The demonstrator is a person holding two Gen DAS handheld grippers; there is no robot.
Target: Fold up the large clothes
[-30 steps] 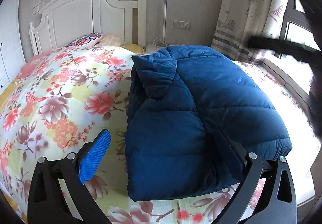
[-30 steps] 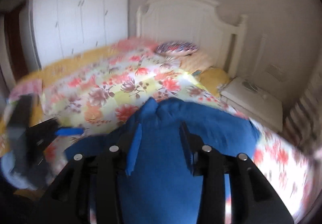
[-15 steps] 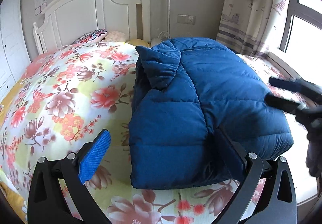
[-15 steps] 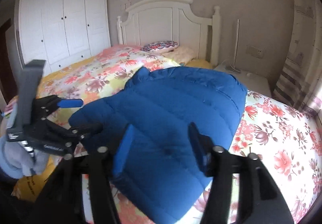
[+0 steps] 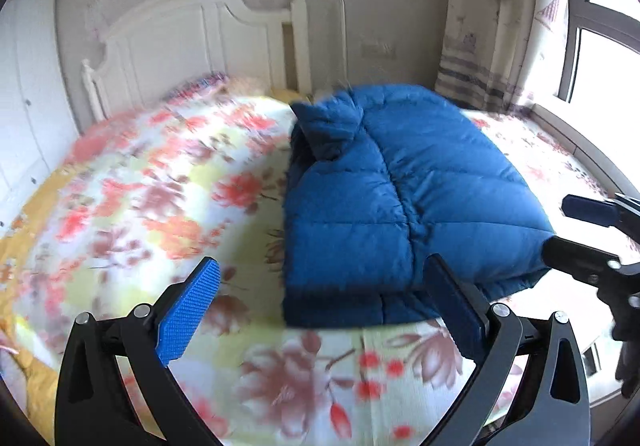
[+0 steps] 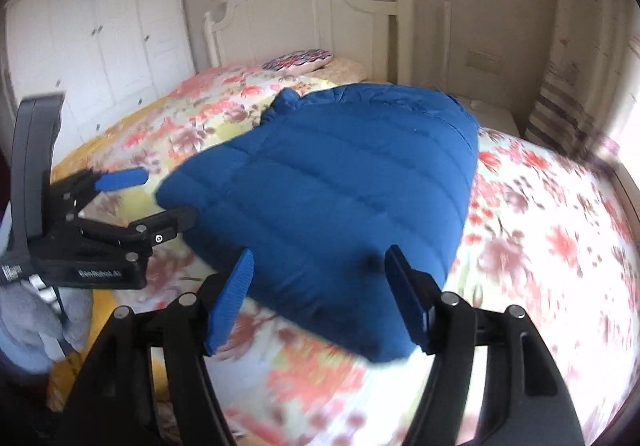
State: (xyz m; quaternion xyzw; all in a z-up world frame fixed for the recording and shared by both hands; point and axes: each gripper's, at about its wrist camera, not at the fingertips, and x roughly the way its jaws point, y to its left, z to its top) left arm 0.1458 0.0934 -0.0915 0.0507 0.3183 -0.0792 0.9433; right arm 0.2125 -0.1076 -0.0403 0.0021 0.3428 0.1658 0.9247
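Folded blue down jacket [image 5: 392, 205] lies on the floral bedspread [image 5: 152, 205], a quilted bundle with a sleeve or collar piece turned over its far left corner, toward the headboard end. From the right wrist view the same jacket [image 6: 340, 189] spreads across the middle of the bed, its near corner reaching between the fingers of the right gripper [image 6: 320, 298].

That gripper's jaws are opening; the jacket's edge sits in the gap, yet neither blue pad presses on it. The left gripper [image 5: 324, 310] hangs over the near edge of the bed with its jaws spread wide and nothing clamped; its right finger overlaps the jacket's near edge in the picture, and whether it touches is unclear. Each gripper appears in the other's view, at the jacket's side: the left one [image 6: 132, 201] is carried by a grey-gloved hand [image 6: 36, 322].

Beyond the jacket stand a white headboard [image 6: 304, 17], a patterned pillow [image 6: 300, 59], a white wardrobe [image 6: 92, 37] and, toward the window side, a striped curtain [image 5: 492, 17].
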